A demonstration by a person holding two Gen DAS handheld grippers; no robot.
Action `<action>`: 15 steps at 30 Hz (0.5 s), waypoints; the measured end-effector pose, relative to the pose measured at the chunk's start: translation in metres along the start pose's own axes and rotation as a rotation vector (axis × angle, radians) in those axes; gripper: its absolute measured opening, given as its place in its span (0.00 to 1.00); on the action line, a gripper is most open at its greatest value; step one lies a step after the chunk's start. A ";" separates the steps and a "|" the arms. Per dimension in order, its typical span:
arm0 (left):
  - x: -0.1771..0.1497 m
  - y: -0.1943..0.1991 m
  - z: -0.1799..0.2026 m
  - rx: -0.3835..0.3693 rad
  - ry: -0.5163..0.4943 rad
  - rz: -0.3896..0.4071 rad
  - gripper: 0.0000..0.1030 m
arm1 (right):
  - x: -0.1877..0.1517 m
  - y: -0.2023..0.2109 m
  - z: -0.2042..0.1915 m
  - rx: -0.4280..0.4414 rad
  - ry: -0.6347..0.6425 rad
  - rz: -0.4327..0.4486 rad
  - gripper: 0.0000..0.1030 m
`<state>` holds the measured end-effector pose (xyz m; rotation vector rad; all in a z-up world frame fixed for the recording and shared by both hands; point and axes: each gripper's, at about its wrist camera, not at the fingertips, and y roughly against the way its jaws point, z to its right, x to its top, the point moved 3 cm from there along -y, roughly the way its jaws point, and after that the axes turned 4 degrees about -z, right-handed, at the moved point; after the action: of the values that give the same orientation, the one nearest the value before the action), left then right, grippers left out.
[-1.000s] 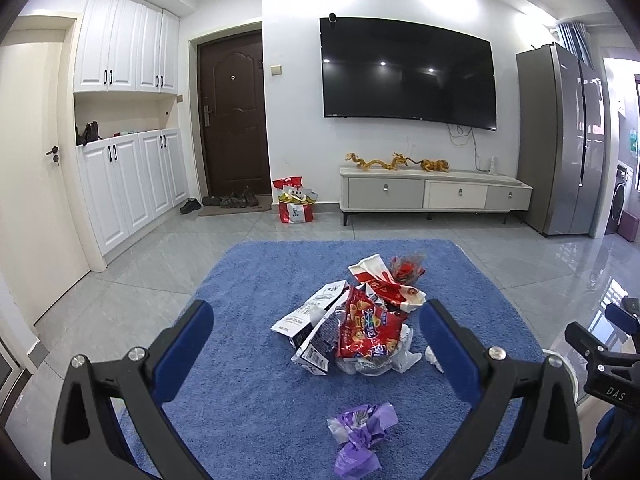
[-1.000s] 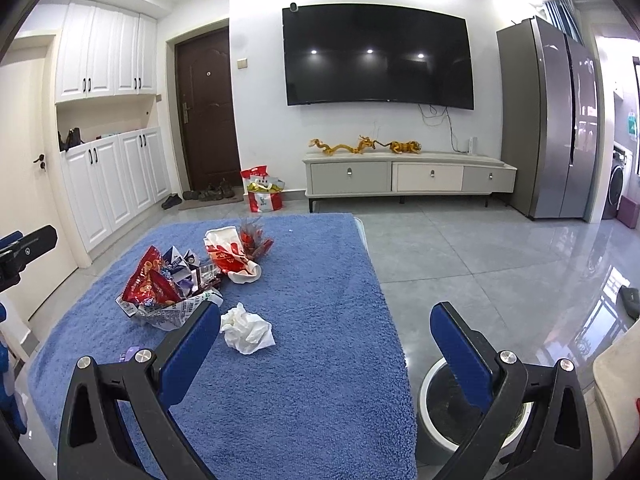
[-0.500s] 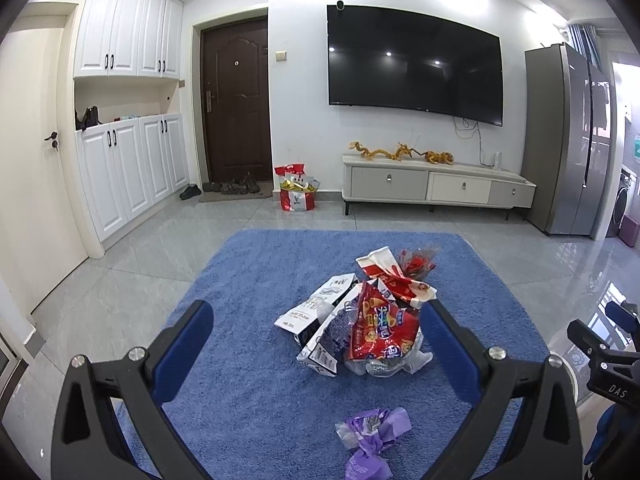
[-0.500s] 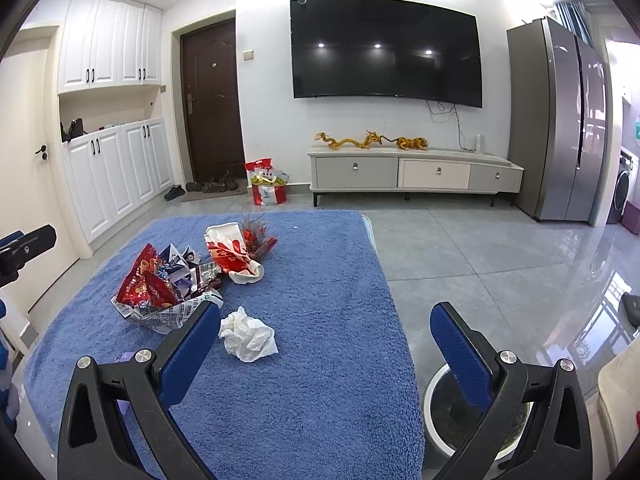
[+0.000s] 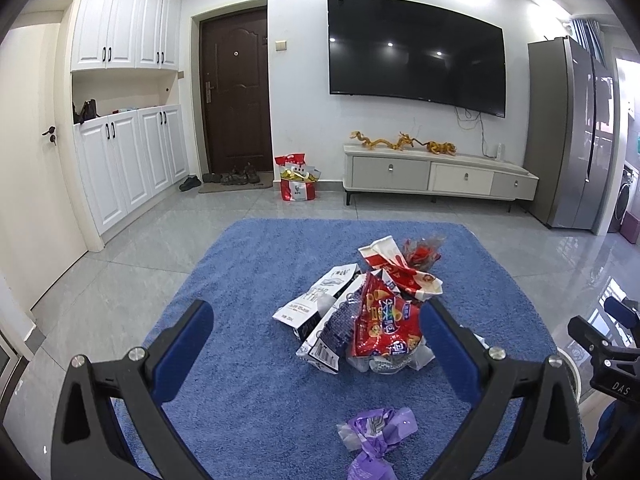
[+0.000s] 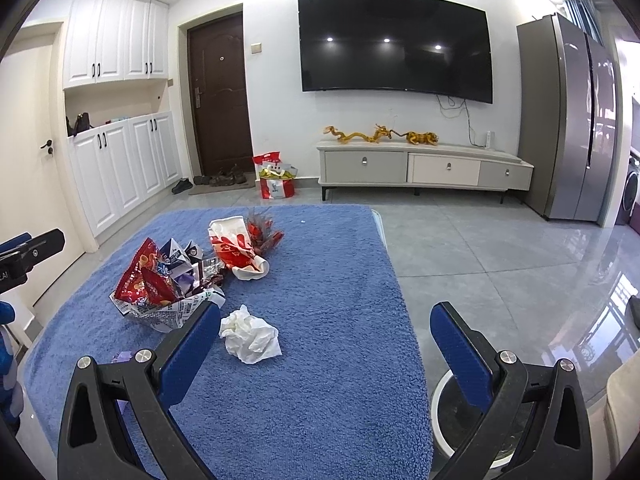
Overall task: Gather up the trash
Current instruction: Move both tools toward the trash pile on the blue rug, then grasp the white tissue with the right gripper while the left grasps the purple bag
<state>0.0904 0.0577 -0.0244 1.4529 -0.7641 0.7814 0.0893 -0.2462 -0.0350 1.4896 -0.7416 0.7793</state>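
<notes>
Left wrist view
Left tool: both blue-padded fingers spread wide, nothing between them, held above the blue shaggy cloth covering the table.
Trash heap: a red crinkled snack bag leans on a flattened black-and-white milk carton; a red-and-white paper food wrapper lies just behind, with a red cellophane scrap beside it.
Heap position: middle of the table, between the fingertips in this view, nearer the right finger.
Purple crumpled wrapper: alone on the cloth, near the camera, apart from the heap.
Right edge: part of the other black tool shows, with the rim of a white round bin behind the finger.
Room: wall-mounted black television, dark brown entrance door, red-and-white carrier bag on the tiled floor.

Right wrist view
Right tool: fingers wide apart, gripping nothing, poised over the right part of the table.
White crumpled tissue: on the cloth just beside the left finger's tip, not touching it as far as can be told.
Heap: snack bag and paper food wrapper sit at the left half of the table, well apart from the right finger.
White round bin: on the floor past the table's right edge, partly hidden by the right finger; its inside looks dark.
Left edge: a piece of the other tool shows; its fingers are out of frame here.
</notes>
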 end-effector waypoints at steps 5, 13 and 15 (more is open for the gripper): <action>-0.002 -0.007 -0.007 -0.020 0.016 -0.028 1.00 | -0.002 -0.009 -0.004 0.015 0.012 -0.019 0.98; -0.023 -0.024 -0.019 -0.115 0.018 -0.116 1.00 | -0.007 -0.030 -0.008 0.051 0.022 -0.073 0.87; -0.035 -0.029 -0.014 -0.178 0.008 -0.159 1.00 | -0.009 -0.036 -0.011 0.063 0.031 -0.092 0.84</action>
<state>0.0951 0.0721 -0.0699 1.3312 -0.6847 0.5822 0.1137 -0.2334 -0.0625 1.5538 -0.6252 0.7603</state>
